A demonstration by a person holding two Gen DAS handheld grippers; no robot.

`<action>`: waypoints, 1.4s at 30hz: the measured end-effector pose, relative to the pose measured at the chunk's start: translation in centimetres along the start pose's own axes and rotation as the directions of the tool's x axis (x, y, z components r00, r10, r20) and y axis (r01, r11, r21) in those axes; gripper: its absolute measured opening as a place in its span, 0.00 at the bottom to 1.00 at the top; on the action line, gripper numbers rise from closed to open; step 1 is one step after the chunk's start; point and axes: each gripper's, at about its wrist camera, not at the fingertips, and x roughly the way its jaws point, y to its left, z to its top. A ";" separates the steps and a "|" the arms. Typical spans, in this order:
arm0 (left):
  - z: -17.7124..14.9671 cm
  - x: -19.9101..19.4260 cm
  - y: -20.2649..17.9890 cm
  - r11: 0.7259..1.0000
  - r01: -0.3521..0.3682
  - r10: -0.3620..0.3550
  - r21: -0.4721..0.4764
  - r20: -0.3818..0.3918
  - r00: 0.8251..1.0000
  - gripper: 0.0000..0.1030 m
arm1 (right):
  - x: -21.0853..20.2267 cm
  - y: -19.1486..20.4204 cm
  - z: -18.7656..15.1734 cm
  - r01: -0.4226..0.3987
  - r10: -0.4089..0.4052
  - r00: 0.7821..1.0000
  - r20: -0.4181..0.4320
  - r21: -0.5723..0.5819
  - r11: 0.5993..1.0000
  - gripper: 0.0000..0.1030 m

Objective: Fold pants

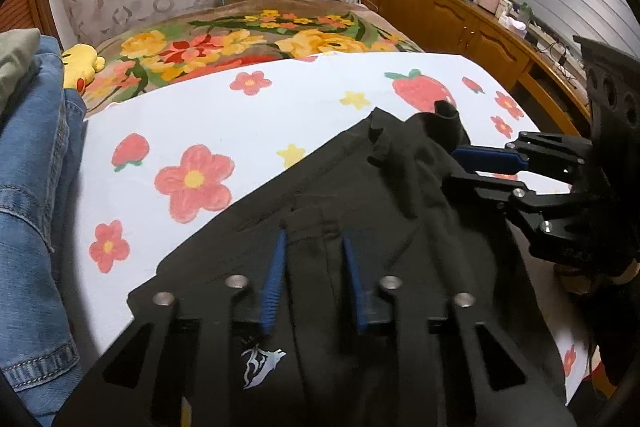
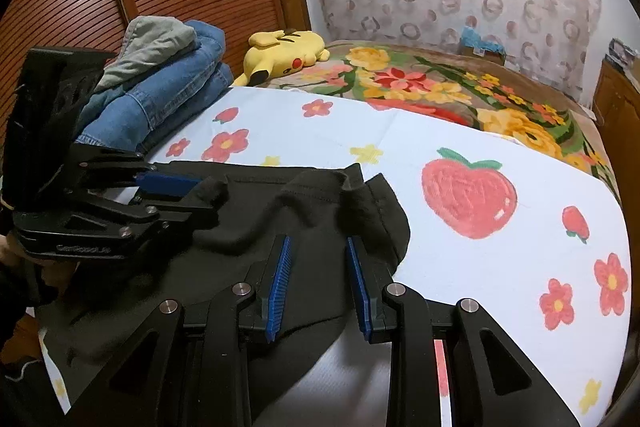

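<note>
At the bed's near edge, the left tongs [image 1: 314, 255] and right tongs [image 2: 318, 259] each pinch the black pants' [image 1: 360, 195] waistband; next, I judge, carry it over across the sheet [image 2: 320, 131].

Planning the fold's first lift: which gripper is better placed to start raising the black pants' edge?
Probably right. The right gripper has a raised bunch of the black pants between its jaws, off the sheet. The left gripper straddles flatter cloth, and its hold is unclear.
</note>
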 end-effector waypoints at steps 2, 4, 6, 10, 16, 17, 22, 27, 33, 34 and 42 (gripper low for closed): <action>0.0 -0.4 0.2 1.000 0.004 -0.004 -0.006 0.010 1.000 0.09 | -0.1 -0.1 -0.1 0.002 -0.002 1.000 0.007 -0.002 1.000 0.29; -0.2 -1.5 0.7 1.000 -0.018 0.018 -0.016 0.035 0.999 0.07 | -0.3 -0.3 -0.4 0.004 -0.004 1.000 0.013 -0.004 1.000 0.29; -0.3 -2.2 1.3 0.999 -0.025 0.026 -0.035 0.047 0.999 0.07 | -0.5 -0.3 -0.7 0.008 -0.007 1.000 0.020 -0.009 1.000 0.29; -0.5 -4.5 2.2 0.997 -0.045 0.050 -0.055 0.091 0.995 0.05 | -0.7 -0.3 -0.8 0.014 -0.014 0.999 0.035 -0.015 1.000 0.29; -0.6 -6.1 3.7 0.992 -0.082 0.093 -0.096 0.119 0.989 0.05 | -0.8 -0.6 -0.9 0.018 -0.018 0.999 0.047 0.000 1.000 0.29; -0.6 -6.2 3.8 0.991 -0.085 0.097 -0.101 0.120 0.988 0.05 | -0.7 -0.6 -1.0 0.019 -0.019 0.999 0.047 0.000 1.000 0.29; -0.8 -6.1 4.1 0.989 -0.104 0.115 -0.103 0.109 0.987 0.05 | -0.5 -0.6 -0.9 0.018 -0.018 0.999 0.042 0.001 1.000 0.29; -0.9 -6.1 4.2 0.986 -0.126 0.137 -0.106 0.102 0.985 0.05 | -0.5 -0.8 -0.9 0.016 -0.016 0.999 0.039 0.006 1.000 0.29; -1.1 -6.4 4.5 0.984 -0.127 0.140 -0.127 0.103 0.985 0.10 | -0.5 -0.9 -1.0 0.013 -0.013 0.999 0.036 0.008 1.000 0.29; -1.1 -6.5 4.5 0.984 -0.126 0.139 -0.130 0.102 0.985 0.15 | -0.5 -1.0 -1.0 0.013 -0.013 0.999 0.036 0.009 1.000 0.29; -2.0 -6.1 4.0 0.987 -0.111 0.121 -0.117 0.081 0.989 0.41 | -0.5 -0.9 -1.0 0.020 -0.021 0.999 0.037 0.003 1.000 0.29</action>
